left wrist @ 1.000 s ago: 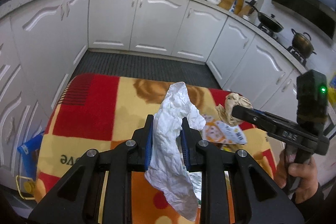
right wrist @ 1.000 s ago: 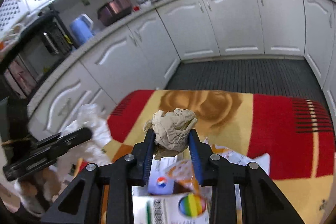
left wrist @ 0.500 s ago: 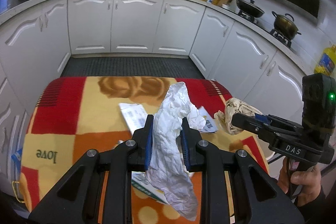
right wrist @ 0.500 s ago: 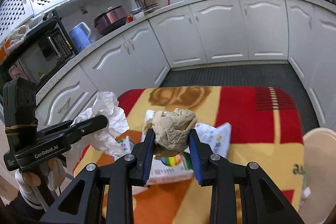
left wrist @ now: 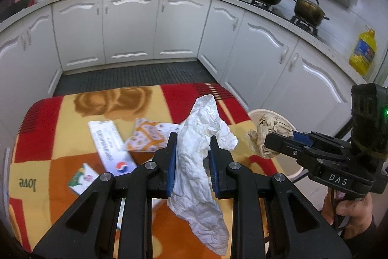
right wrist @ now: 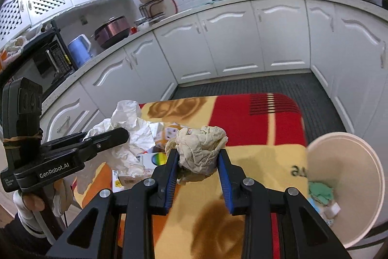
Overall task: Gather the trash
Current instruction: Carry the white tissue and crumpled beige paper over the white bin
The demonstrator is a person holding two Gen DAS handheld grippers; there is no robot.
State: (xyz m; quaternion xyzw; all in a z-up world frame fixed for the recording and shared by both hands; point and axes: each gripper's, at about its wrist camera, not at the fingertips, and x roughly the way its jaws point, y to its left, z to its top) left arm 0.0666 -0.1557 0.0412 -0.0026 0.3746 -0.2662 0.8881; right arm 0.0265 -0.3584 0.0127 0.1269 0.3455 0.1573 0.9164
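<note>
My left gripper is shut on a long crumpled white paper and holds it above the blanket-covered table. It also shows at the left of the right wrist view. My right gripper is shut on a crumpled brown paper ball, also visible in the left wrist view, near the table's right edge. A cream trash bin stands beside that edge, to the right of the ball, with green and white scraps inside.
Several flat packets and leaflets lie on the red, yellow and orange blanket. White kitchen cabinets curve around a dark floor mat. Pots sit on the stove at the right.
Both grippers have swung to the right with their paper still held. The trash bin has come into view beside the table, and the brown ball is now close to it.
</note>
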